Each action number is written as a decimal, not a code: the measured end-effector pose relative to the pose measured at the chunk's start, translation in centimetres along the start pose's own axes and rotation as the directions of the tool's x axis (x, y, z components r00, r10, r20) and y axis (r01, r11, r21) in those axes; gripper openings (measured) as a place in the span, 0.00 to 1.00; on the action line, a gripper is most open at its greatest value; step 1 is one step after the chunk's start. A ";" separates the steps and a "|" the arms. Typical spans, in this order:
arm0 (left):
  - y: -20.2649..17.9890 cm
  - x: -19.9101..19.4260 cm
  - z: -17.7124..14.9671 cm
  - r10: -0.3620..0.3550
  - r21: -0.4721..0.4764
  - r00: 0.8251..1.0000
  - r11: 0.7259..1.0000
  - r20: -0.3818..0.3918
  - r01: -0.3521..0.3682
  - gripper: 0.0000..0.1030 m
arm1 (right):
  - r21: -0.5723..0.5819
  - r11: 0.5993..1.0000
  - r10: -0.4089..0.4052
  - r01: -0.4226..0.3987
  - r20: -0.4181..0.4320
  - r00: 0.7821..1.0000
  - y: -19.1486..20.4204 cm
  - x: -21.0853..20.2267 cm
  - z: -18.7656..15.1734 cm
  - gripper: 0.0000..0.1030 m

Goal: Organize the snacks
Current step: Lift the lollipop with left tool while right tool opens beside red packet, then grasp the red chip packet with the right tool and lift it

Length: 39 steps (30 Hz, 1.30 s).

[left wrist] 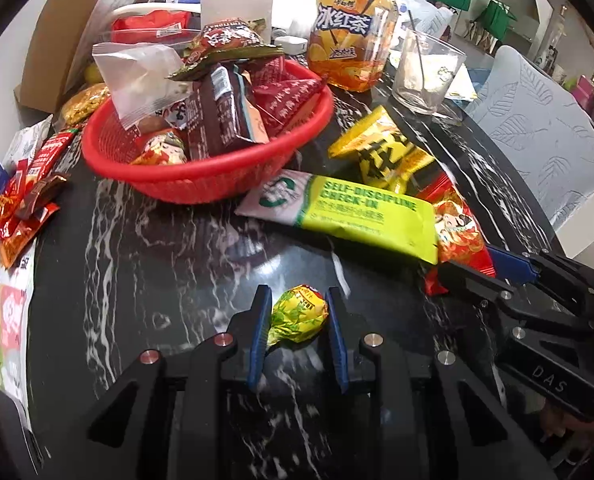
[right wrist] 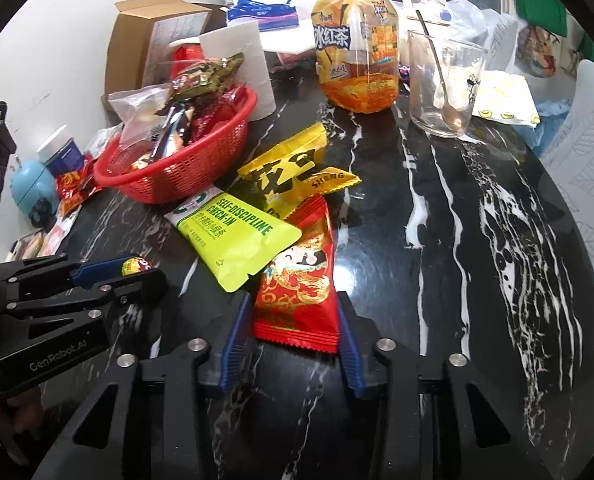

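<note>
Already both grippers were clamped, the left (left wrist: 297,320) on a small candy (left wrist: 298,314) and the right (right wrist: 297,320) on a red packet (right wrist: 299,290) under the green pouch (right wrist: 233,240), so lifting toward the basket (right wrist: 201,164) risked dragging that pouch.

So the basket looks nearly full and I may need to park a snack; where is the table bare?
Bare marble lies right of the red packet, from the glass to the table edge. A smaller patch sits below the red basket. Crowded: the packets beside the basket and the table's far side.
</note>
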<state>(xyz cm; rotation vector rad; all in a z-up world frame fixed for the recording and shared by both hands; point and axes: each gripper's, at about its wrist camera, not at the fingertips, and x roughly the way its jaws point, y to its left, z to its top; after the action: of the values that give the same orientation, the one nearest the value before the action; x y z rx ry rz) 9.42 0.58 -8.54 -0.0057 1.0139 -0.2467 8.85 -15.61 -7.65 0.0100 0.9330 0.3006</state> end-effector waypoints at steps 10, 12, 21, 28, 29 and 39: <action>-2.0 -1.3 -2.0 -0.035 0.044 0.999 0.998 -0.005 0.035 0.26 | 0.040 0.999 0.003 -0.002 -0.017 1.000 -0.5 -2.1 -3.0 0.28; -2.1 -1.5 -2.2 -0.034 0.039 0.999 0.999 -0.001 0.034 0.26 | 0.063 0.998 0.003 -0.003 -0.004 1.000 -0.8 -2.6 -3.1 0.29; -1.3 -2.0 -1.9 -0.004 0.012 1.000 1.000 0.024 0.004 0.26 | 0.086 0.996 0.012 -0.012 0.002 1.000 -0.6 -2.6 -2.3 0.54; -0.7 -1.6 -0.7 0.031 0.015 0.998 0.999 0.050 -0.032 0.26 | 0.098 0.995 0.015 -0.014 -0.015 1.000 -0.8 -1.1 -1.4 0.54; -0.6 -1.5 -0.5 0.031 0.013 0.998 0.999 0.052 -0.032 0.26 | 0.101 0.995 0.022 -0.020 -0.017 1.000 -0.9 -0.8 -1.1 0.54; 1.0 -0.9 0.2 0.053 -0.011 0.997 0.999 0.048 -0.052 0.26 | 0.088 0.996 0.035 -0.033 -0.017 0.999 -0.7 1.2 1.0 0.54</action>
<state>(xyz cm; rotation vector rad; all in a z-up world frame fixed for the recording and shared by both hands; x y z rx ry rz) 9.37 1.71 -7.81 0.0060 0.9664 -0.1930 10.50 -15.82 -8.14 0.1039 0.9645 0.2918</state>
